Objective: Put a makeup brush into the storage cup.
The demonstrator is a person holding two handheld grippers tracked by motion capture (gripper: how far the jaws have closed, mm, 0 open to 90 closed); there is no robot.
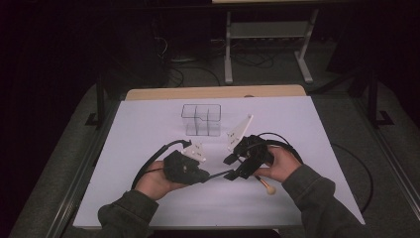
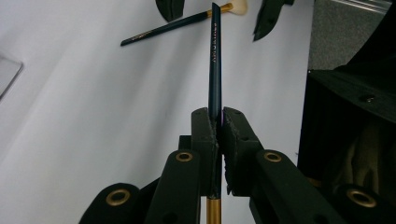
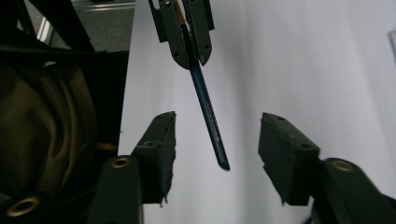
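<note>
Left tool is pinching a dark makeup brush handle level above the white desk, offering its free end between the spread right tool, which should be closing squarely on it before release.

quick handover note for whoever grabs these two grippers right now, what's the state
Left gripper: shut on the held brush, handle tip pointing toward the right gripper.
Right gripper: open, jaws either side of that handle tip, not touching.
Second brush lies on the white table, near the right hand. Clear organizer stands empty at the far middle.
Done: one brush lifted.
Left: probably hand over the brush, then put both into the organizer.
</note>
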